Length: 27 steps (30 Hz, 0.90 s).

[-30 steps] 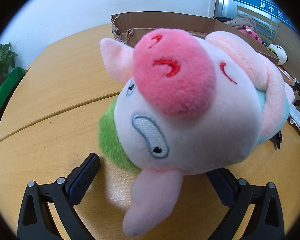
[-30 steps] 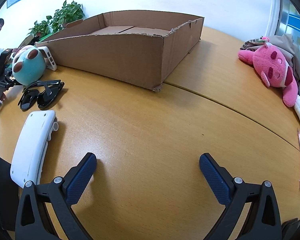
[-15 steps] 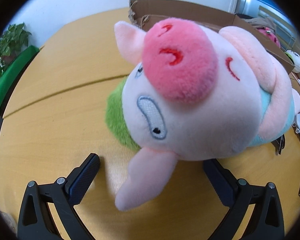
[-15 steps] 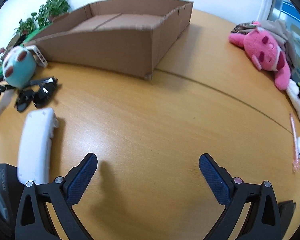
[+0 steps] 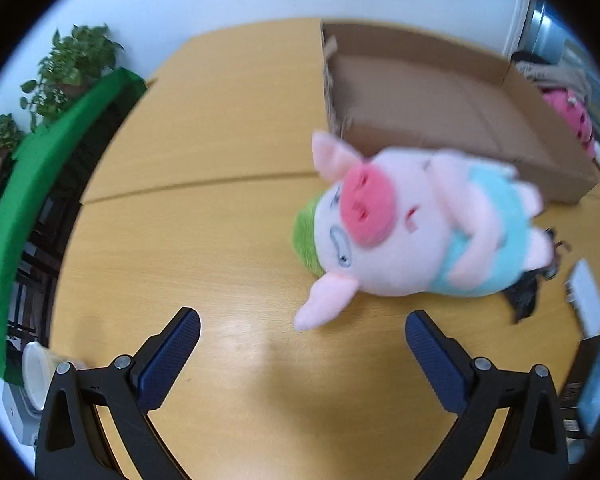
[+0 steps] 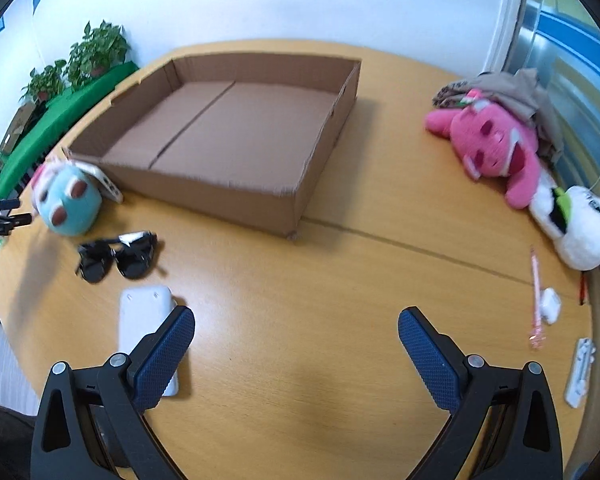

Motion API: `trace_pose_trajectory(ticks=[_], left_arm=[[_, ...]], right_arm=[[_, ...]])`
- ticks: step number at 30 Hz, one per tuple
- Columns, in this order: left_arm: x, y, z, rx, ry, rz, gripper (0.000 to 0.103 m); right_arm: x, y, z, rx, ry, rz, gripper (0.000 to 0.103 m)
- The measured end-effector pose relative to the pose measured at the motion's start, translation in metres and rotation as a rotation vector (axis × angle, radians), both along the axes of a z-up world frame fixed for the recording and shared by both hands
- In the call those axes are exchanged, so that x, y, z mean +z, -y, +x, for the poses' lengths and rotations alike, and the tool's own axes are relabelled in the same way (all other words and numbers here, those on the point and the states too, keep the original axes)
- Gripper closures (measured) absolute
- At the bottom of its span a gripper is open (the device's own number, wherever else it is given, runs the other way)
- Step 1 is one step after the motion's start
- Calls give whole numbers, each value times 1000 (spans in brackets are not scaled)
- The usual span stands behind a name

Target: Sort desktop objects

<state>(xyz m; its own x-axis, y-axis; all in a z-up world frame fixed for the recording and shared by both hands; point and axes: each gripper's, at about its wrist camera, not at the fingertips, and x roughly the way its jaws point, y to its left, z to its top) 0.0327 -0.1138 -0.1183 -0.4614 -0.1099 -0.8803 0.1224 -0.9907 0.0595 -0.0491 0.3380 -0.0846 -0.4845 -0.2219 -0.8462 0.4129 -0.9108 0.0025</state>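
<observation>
Bright, even light — motion-blurred, fisheye-warped

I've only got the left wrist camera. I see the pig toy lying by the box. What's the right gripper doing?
Observer: The right gripper is open and empty, over bare table.
Operator: Anything close to it?
Observer: A white device lies flat by its left finger.
Operator: What's further to its right?
Observer: A pink pen and a small white case lie near the table's edge.
</observation>
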Motion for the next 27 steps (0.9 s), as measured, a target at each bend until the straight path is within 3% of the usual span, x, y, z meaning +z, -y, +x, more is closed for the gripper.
trace_pose_trajectory(ticks=[3, 7, 13, 19, 27], left_arm=[[51, -7, 16, 23, -57, 21, 1], [116, -16, 30, 58, -120, 160, 1], [200, -45, 39, 79, -234, 84, 1], [239, -53, 32, 35, -289, 74, 1], [244, -40, 26, -16, -308, 125, 1]], right_arm=[[28, 2, 3, 2, -20, 1, 0], [68, 8, 6, 21, -58, -28, 0], [126, 21, 13, 34, -108, -105, 0], [165, 29, 21, 24, -124, -155, 0], [174, 60, 29, 12, -37, -159, 0]])
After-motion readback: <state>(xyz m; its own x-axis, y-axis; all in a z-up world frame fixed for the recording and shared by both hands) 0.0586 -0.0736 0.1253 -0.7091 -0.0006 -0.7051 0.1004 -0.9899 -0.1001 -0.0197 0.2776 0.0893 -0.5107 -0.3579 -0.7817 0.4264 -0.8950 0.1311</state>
